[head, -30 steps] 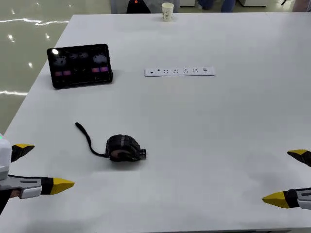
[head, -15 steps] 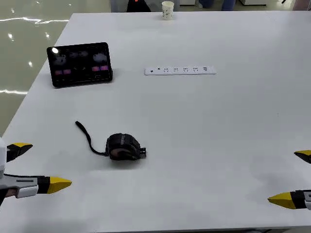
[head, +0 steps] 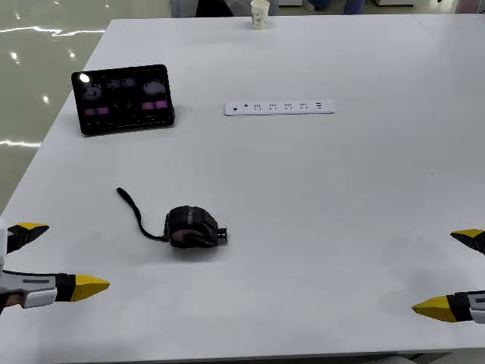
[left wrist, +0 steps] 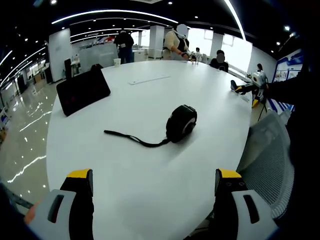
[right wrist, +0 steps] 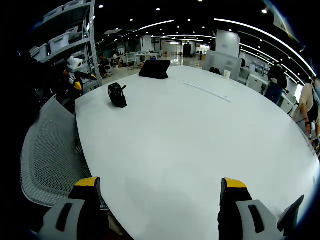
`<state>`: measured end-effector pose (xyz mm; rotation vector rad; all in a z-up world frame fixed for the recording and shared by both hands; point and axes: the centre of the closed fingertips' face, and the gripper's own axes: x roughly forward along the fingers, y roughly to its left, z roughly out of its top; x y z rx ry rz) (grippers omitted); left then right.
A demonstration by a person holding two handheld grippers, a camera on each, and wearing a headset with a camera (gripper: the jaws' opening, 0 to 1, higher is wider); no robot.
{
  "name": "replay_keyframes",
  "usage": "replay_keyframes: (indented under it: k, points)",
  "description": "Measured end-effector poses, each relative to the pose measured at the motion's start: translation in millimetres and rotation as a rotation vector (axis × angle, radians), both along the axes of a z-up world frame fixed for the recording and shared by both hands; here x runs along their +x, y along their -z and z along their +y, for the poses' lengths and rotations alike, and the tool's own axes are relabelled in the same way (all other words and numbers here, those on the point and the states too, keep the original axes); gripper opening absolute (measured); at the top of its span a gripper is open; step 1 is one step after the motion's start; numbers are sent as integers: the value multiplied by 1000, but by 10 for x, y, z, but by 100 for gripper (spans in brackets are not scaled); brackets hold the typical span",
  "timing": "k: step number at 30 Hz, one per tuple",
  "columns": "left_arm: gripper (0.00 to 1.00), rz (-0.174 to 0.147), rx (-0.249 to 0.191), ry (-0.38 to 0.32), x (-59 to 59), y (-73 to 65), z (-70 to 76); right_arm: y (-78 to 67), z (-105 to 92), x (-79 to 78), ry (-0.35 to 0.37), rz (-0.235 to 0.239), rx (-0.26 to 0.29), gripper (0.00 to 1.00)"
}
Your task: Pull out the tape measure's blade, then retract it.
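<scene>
The tape measure (head: 193, 227) lies on the near left of the table (head: 326, 189), blade in, its strap (head: 130, 206) trailing far-left. The left gripper (head: 64, 257) hovers near it, jaws wide apart and empty, likely placed to steady the case. The right gripper (head: 447, 271), equally wide and empty, waits well apart at the near right, free for the blade tip.

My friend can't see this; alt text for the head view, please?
A black tape measure lies on a white table, blade not pulled out. The left gripper and right gripper are open at the near edge; tablet, power strip and paper cup sit behind.
</scene>
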<state>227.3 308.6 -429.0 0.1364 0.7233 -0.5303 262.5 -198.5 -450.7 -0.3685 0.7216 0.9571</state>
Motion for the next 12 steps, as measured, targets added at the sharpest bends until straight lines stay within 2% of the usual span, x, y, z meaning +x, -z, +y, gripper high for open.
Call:
replay_keyframes:
  k: [12]
  points:
    - [99, -8, 11, -8, 5, -2, 54, 13, 17, -50, -6, 15, -1, 99]
